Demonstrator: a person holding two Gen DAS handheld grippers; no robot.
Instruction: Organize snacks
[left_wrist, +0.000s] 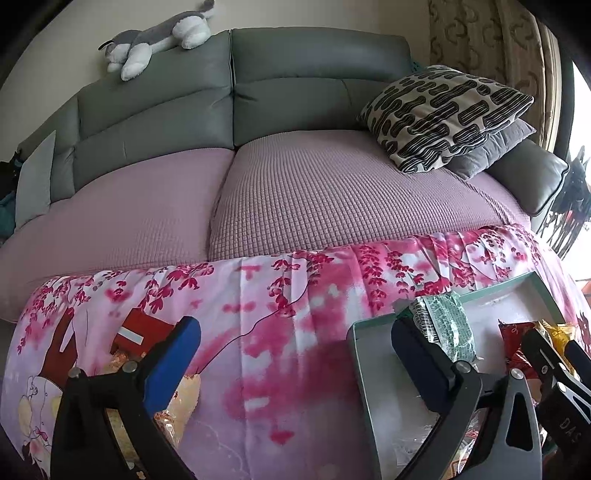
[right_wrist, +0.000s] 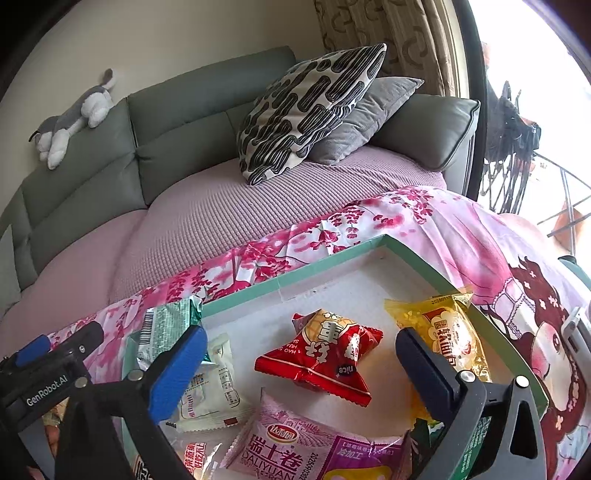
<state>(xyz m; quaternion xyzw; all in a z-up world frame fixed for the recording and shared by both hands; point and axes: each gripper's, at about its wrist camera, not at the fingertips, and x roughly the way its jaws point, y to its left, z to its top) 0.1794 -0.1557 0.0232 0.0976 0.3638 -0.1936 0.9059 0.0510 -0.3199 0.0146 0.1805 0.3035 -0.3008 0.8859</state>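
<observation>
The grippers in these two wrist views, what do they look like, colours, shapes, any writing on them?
Both look alike. The left gripper and right gripper each have black angular arms with silver pivot bolts, one bright blue ribbed pad and one dark navy pad. White lettering "GenRobot.AI" shows on the left gripper's body in the right wrist view. No cables, hands or sleeves are visible.

left gripper (left_wrist: 295, 363): jaws wide apart, nothing between them, angled down left of the box (left_wrist: 360, 354) | right gripper (right_wrist: 299, 363): jaws wide apart, over the box, pads pressing nothing
</observation>
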